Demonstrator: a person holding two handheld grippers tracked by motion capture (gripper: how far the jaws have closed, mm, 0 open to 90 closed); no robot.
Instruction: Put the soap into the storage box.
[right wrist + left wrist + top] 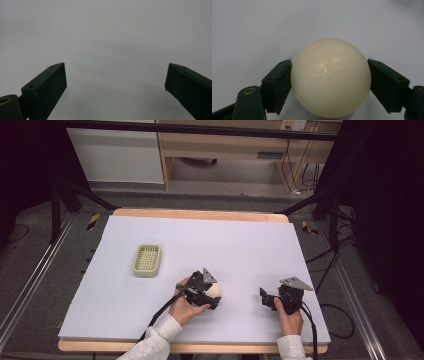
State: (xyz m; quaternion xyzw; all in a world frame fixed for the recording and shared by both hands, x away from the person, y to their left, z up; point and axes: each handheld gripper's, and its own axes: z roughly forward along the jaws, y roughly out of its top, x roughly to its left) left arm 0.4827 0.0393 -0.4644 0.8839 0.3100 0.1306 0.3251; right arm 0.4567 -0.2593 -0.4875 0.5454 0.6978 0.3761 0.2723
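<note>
High view: left gripper at near centre of table, cream ball between its jaws. Right gripper near right, well apart. Green basket far left.

Left gripper view: both pads touching ball at its widest part; grasping it, ball resting on table.

Right gripper view: jaws released, spread wide above bare table.

Step in hand, as judged: securing the ball. Next move: lift straight, keep squeeze even, since a smooth round surface may slip.

Wooden table under pale sheet; on sheet: green slotted basket, cream ball.
</note>
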